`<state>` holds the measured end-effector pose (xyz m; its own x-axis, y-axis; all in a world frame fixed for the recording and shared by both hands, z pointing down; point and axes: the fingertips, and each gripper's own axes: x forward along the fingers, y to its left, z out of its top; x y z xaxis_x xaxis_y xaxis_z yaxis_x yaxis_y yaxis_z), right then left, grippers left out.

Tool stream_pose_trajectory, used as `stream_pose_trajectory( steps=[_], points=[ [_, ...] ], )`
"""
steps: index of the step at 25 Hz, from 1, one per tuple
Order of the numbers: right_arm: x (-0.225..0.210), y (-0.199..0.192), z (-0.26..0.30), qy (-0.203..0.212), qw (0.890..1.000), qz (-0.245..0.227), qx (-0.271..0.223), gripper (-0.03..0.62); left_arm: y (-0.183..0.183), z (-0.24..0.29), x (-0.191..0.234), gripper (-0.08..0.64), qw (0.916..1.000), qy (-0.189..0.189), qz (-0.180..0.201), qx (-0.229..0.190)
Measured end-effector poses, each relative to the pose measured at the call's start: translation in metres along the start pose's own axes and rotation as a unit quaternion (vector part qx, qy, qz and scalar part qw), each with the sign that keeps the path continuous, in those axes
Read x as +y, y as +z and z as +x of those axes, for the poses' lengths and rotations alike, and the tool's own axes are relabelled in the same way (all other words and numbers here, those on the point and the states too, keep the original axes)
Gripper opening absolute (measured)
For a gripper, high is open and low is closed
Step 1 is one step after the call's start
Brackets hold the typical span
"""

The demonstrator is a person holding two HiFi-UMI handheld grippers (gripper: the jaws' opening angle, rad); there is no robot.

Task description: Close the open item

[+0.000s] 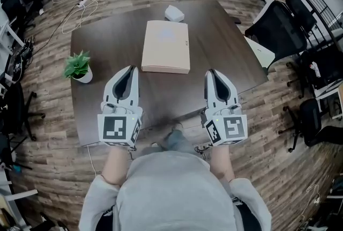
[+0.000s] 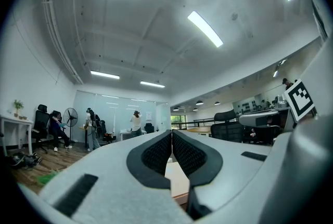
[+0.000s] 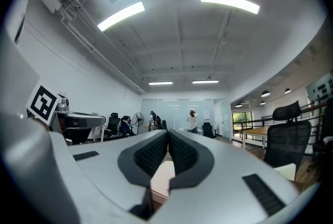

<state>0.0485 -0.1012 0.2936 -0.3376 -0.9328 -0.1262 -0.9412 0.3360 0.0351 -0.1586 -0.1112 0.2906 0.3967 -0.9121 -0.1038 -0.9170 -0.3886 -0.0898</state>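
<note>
A flat tan cardboard box lies in the middle of the dark table, its lid lying flat from this angle. My left gripper hovers over the table's near left part, short of the box, jaws shut with nothing between them. My right gripper hovers level with it at the near right, also shut and empty. In the left gripper view the gripper points up and forward, and a sliver of the box shows below the pads. In the right gripper view the gripper stands the same way, with the box under it.
A small potted plant stands at the table's left edge. A small white object lies behind the box. A black office chair stands at the right, cables run over the floor beyond, and people stand at the room's far end.
</note>
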Motion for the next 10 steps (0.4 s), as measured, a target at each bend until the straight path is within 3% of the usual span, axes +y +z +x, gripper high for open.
stream_pose_trajectory(
  steps=[10],
  points=[
    [0.0055, 0.0034, -0.0072, -0.002, 1.000, -0.005, 0.000, 0.014, -0.0004, -0.0062, -0.0013, 0.009, 1.0000, 0.000, 0.007, 0.002]
  ],
)
